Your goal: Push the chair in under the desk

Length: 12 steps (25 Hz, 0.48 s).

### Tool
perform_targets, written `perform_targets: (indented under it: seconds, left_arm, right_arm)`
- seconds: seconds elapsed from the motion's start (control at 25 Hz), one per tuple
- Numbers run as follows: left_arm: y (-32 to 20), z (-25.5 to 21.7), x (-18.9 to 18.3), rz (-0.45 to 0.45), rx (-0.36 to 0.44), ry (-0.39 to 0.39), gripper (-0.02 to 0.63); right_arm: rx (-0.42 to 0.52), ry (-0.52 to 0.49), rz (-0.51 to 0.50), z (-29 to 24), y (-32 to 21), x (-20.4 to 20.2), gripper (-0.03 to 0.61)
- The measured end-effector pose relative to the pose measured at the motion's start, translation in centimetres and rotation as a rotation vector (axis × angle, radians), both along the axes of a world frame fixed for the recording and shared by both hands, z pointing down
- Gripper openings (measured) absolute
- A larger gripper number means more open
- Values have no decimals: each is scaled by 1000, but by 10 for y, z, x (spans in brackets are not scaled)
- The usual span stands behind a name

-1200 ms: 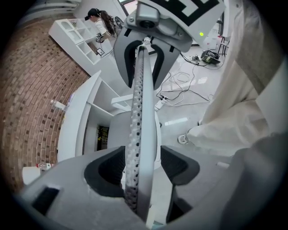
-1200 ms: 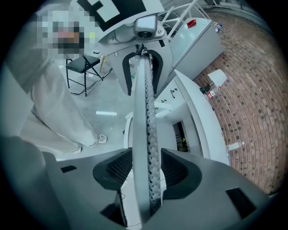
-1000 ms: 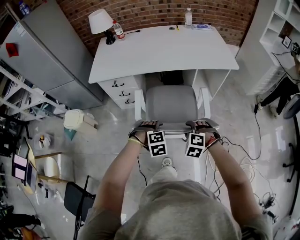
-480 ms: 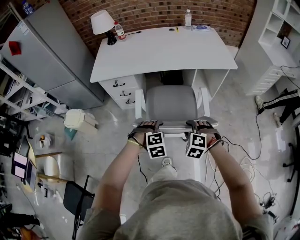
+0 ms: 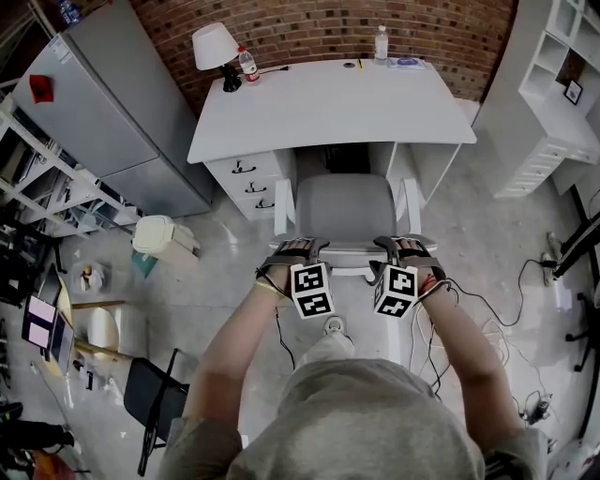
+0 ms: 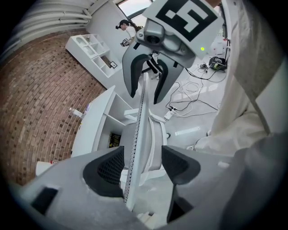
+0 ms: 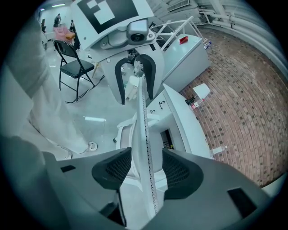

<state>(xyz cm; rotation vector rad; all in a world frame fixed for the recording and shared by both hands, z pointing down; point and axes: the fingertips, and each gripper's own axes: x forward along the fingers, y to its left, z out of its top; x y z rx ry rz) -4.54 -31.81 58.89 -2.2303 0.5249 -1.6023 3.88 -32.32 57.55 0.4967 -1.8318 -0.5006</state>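
left forearm (image 5: 234,337) and right forearm (image 5: 461,336) reach forward and down, side by side. left claw (image 5: 296,247): pitched steeply downward, jaws apart, straddling the chair back (image 5: 342,251) without pinching it (a clear gap shows at one pad). right claw (image 5: 407,247): same pitch, jaws have just been opening and stand wide, the same edge between them, unpressed.

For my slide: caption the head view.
Left gripper and right gripper, jaws just opened, straddle gray chair's backrest before white desk.

Office-like workroom: white desk (image 5: 333,108) with lamp (image 5: 215,45) at 12 o'clock, brick wall (image 5: 309,28) behind, white shelving (image 5: 548,84) at 2, floor cables (image 5: 487,305) at 4.
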Motion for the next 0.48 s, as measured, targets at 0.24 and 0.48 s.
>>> perform_targets:
  seconds: [0.24,0.48]
  left_arm:
    - [11,-12,8,-22,26,51,253]
    - [21,-23,11,-55,47,87,253]
  right_arm:
    - [36,-35,6,-14,9,0,176]
    - [70,-86,24,-27,18,1,176]
